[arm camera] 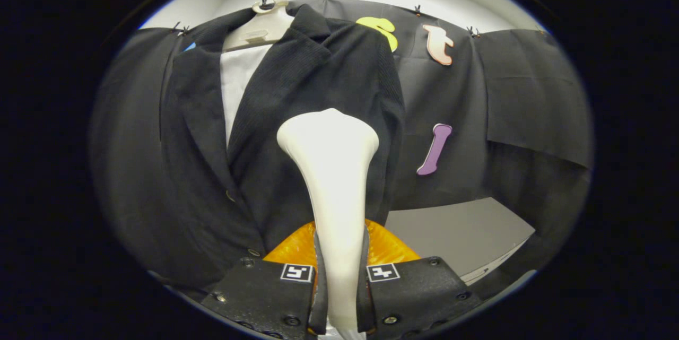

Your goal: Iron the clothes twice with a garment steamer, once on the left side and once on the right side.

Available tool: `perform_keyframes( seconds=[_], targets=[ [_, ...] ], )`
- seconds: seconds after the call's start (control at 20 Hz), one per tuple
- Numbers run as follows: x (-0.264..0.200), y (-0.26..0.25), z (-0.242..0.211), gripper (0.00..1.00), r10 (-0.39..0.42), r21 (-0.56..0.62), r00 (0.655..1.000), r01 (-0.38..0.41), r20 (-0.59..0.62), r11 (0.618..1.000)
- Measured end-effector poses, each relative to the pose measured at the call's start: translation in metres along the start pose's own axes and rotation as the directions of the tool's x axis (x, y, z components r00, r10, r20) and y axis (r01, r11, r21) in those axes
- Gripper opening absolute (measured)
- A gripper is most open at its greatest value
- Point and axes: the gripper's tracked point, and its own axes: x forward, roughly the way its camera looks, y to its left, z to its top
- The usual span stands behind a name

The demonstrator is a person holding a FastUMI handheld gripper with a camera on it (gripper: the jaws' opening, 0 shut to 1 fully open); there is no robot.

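Observation:
A white garment steamer (334, 186) stands up between my fingers, its handle narrow at the bottom and its head wide at the top. My gripper (340, 287) is shut on its handle, both black fingers (318, 287) pressing its sides. A dark pinstriped jacket (297, 117) hangs on a cream hanger (260, 27) just beyond the steamer, over a white shirt front (238, 85). The steamer head sits in front of the jacket's right panel, below the lapel. Whether the head touches the cloth I cannot tell.
An orange ribbed part (297, 247) shows behind the fingers at the steamer's base. A grey table surface (456, 234) lies to the right beyond the fingers. Black cloth (530, 106) covers the booth wall behind and beside the jacket.

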Motion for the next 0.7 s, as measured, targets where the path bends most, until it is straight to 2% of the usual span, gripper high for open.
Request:
perform_keyframes(
  seconds=[0.7],
  targets=[
    [0.005,0.000,-0.101,0.24,-0.009,-0.029,0.992,0.005,-0.130,1.000]
  ],
)
